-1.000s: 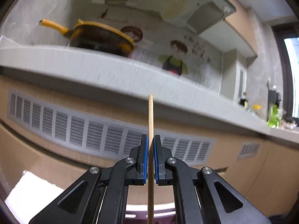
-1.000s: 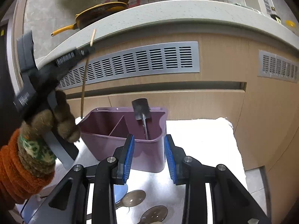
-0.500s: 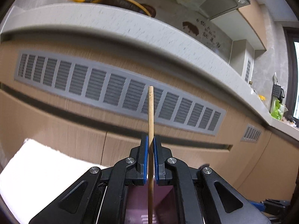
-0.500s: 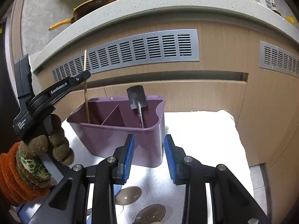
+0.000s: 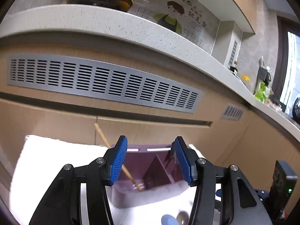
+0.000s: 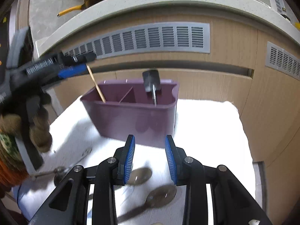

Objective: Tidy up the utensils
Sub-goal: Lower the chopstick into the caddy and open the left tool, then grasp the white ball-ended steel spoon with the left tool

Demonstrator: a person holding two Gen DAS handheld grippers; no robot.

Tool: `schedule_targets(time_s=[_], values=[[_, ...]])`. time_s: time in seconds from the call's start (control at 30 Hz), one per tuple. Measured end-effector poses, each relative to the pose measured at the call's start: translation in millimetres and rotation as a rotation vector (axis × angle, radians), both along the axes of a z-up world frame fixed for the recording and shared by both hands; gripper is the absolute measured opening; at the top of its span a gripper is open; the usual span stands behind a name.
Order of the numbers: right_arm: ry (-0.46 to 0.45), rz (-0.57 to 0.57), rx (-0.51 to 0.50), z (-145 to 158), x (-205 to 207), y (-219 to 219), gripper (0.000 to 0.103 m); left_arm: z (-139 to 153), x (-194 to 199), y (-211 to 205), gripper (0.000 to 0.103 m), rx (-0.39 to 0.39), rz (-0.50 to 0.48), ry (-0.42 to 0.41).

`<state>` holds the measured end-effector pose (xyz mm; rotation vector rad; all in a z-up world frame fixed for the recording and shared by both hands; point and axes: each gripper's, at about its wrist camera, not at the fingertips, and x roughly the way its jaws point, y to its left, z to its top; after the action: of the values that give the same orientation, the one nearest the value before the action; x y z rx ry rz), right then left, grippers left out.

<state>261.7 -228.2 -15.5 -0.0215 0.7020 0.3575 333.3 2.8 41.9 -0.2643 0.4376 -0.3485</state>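
Near: right gripper point(image 6: 149, 158) spread, empty, over two spoons point(image 6: 161, 195) on white cloth point(image 6: 206, 127); metal, stiff, slick bowls, so grab mid-handle imo. Left gripper point(image 5: 149, 161) spread, empty. Farther: purple caddy point(image 6: 135, 120); chopstick point(image 6: 96, 84) leans in left compartment, black spatula point(image 6: 151, 80) in right. Gripper lettering too blurred to read.

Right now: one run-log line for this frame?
left gripper: open | chopstick: released, leaning in purple caddy left compartment | right gripper: open, above spoons
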Motion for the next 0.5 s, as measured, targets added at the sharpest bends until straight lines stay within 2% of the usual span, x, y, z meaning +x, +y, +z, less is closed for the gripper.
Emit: schedule_targets(time_s=[0.07,0.13,0.2,0.27,0.4,0.5], values=[[0.039,0.000,0.004,-3.4,-8.7,-3.3,0.031,3.3,-14.5,5.3,0.056,0.034,-0.003,0.012],[0.086,0.023,0.012,-9.2,-19.1,-4.2,0.031,1.6,-30.8,12.1,0.062,0.075,0.003,0.026],[0.124,0.078,0.003,-17.6,-36.1,1.0,0.031,-6.6,-49.0,20.4,0.070,0.109,0.000,0.042],[0.152,0.142,-0.037,-25.8,-51.5,13.3,0.031,-20.2,-63.0,26.3,0.074,0.161,-0.022,0.086],[0.154,0.247,-0.179,-42.4,-80.6,45.6,0.031,-53.3,-87.1,39.4,0.074,0.233,-0.048,0.225],[0.161,0.233,-0.207,-51.5,-82.2,51.8,0.031,-68.7,-111.4,52.3,0.074,0.259,-0.043,0.274]])
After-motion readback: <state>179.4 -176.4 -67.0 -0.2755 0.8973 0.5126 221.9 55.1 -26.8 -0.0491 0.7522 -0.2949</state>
